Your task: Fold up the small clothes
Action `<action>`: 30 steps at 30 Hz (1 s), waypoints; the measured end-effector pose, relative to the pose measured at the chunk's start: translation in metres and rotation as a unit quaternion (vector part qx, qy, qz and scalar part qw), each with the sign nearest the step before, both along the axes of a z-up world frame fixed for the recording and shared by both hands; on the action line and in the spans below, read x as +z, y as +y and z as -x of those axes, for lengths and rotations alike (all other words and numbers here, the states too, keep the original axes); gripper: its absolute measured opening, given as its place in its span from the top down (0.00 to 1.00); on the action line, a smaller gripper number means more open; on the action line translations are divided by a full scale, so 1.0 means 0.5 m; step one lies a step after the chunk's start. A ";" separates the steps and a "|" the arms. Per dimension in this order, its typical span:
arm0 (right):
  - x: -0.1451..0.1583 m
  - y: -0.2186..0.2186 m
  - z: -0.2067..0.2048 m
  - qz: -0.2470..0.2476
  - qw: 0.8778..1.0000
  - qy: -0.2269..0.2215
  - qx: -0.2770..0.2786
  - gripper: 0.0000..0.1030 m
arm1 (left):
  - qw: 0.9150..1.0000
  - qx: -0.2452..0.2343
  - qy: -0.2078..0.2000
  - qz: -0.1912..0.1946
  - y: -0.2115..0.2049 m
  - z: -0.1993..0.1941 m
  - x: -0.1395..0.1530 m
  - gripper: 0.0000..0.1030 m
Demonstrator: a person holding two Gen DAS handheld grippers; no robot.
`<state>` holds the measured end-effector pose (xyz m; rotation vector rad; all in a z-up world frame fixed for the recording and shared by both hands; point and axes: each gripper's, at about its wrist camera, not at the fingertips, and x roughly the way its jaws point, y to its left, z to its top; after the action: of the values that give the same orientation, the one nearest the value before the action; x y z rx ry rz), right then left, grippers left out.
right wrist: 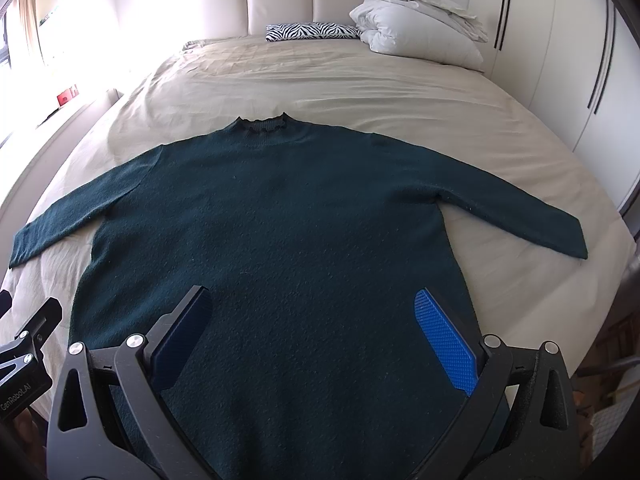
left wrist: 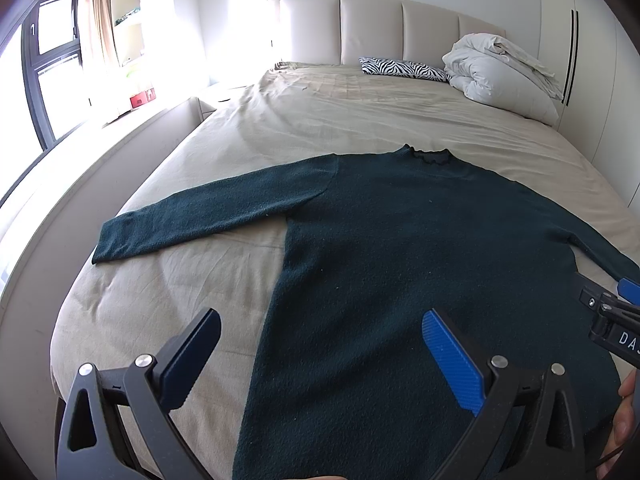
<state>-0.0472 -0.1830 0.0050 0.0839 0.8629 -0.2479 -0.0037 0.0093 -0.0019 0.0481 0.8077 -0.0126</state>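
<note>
While nothing has yet been folded, the bed (right wrist: 360, 92) carries the whole job: its beige sheet fills both views, with the headboard (left wrist: 400, 24) at twelve o'clock. On it, in the near half, the dark green sweater (right wrist: 280, 220) lies flat and face up, collar (right wrist: 262, 124) toward twelve o'clock, hem toward six. One sleeve (left wrist: 200, 212) runs out toward nine o'clock in the left wrist view; the other sleeve (right wrist: 520, 216) reaches toward three o'clock in the right wrist view. A bundled white duvet (left wrist: 500, 72) sits at one o'clock beside the headboard, with a zebra-striped pillow (left wrist: 404, 68) just to its left.

The left gripper (left wrist: 320, 356) hangs over the hem's nine o'clock side, its fingers spread wide and empty. The right gripper (right wrist: 312, 336) hangs over the hem's middle, equally spread, grasping nothing.

The step in hand looks like the start: garment laid out, first fold pending. The next move likely calls for each gripper to travel out to a sleeve or a side edge, pinch only the sweater's knit and not the sheet, then carry it inward across the body without dragging the rest askew.
</note>
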 end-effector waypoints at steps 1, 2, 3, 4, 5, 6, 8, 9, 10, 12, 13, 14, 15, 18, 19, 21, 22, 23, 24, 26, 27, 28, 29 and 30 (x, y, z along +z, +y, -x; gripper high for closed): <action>0.000 0.000 0.001 0.000 1.000 0.000 0.000 0.00 | 1.000 0.001 0.000 0.000 0.001 0.001 -0.004 0.00; -0.001 0.001 0.001 -0.001 1.000 0.001 0.001 0.00 | 1.000 0.001 0.000 0.001 0.001 0.003 -0.005 0.00; -0.002 0.002 0.002 0.000 1.000 0.001 0.001 0.00 | 1.000 0.001 0.000 0.001 0.002 0.004 -0.006 0.00; -0.002 0.002 0.001 0.000 1.000 0.001 0.001 0.00 | 1.000 0.001 0.001 0.001 0.002 0.004 -0.006 0.00; -0.003 0.003 0.002 0.000 1.000 0.001 0.001 0.00 | 1.000 0.001 0.001 0.001 0.002 0.004 -0.007 0.00; -0.004 0.002 0.002 -0.001 1.000 0.002 0.002 0.00 | 1.000 0.001 0.001 0.001 0.002 0.006 -0.009 0.00; -0.005 0.002 0.002 -0.002 1.000 0.002 0.002 0.00 | 1.000 0.001 0.001 0.001 0.003 0.007 -0.009 0.00; -0.005 0.002 0.002 -0.002 1.000 0.002 0.002 0.00 | 1.000 0.001 0.001 0.001 0.003 0.006 -0.009 0.00; -0.006 0.002 0.003 -0.001 1.000 0.003 0.002 0.00 | 1.000 0.002 0.001 0.001 0.003 0.006 -0.009 0.00; -0.006 0.002 0.002 -0.001 1.000 0.002 0.003 0.00 | 1.000 0.002 0.002 0.002 0.003 0.006 -0.009 0.00; -0.007 0.002 0.002 -0.001 1.000 0.002 0.003 0.00 | 1.000 0.002 0.002 0.002 0.003 0.007 -0.010 0.00; -0.007 0.003 0.002 -0.001 1.000 0.003 0.003 0.00 | 1.000 0.002 0.001 0.002 0.003 0.007 -0.009 0.00; -0.009 0.002 0.001 -0.001 1.000 0.003 0.003 0.00 | 1.000 0.001 0.001 0.002 0.003 0.006 -0.009 0.00; -0.009 0.003 0.001 -0.001 1.000 0.003 0.003 0.00 | 1.000 0.001 0.002 0.002 0.003 0.006 -0.009 0.00; -0.008 0.003 0.001 -0.001 1.000 0.003 0.003 0.00 | 1.000 0.002 0.002 0.002 0.003 0.006 -0.009 0.00; -0.009 0.004 0.001 0.000 1.000 0.003 0.004 0.00 | 1.000 0.002 0.002 0.002 0.003 0.006 -0.009 0.00; -0.010 0.005 0.001 0.000 1.000 0.003 0.004 0.00 | 1.000 0.002 0.002 0.002 0.003 0.006 -0.009 0.00; -0.011 0.006 0.001 0.000 1.000 0.004 0.004 0.00 | 1.000 0.002 0.002 0.002 0.004 0.007 -0.010 0.00; -0.011 0.006 0.001 0.000 1.000 0.004 0.004 0.00 | 1.000 0.002 0.002 0.002 0.003 0.006 -0.009 0.00; -0.012 0.008 0.001 0.000 1.000 0.004 0.004 0.00 | 1.000 0.002 0.002 0.003 0.004 0.008 -0.011 0.00; -0.013 0.009 0.000 -0.001 1.000 0.005 0.004 0.00 | 1.000 0.002 0.002 0.003 0.003 0.009 -0.012 0.00; -0.014 0.010 0.000 -0.001 1.000 0.006 0.004 0.00 | 1.000 0.002 0.002 0.002 0.003 0.008 -0.011 0.00; -0.015 0.010 -0.001 -0.002 1.000 0.006 0.004 0.00 | 1.000 0.001 0.002 0.003 0.003 0.010 -0.012 0.00; -0.016 0.010 -0.001 -0.002 1.000 0.007 0.004 0.00 | 1.000 0.001 0.002 0.003 0.002 0.012 -0.016 0.00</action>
<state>-0.0467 -0.1782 -0.0031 0.0822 0.8779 -0.2395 -0.0096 0.0105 -0.0097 0.0418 0.8122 -0.0131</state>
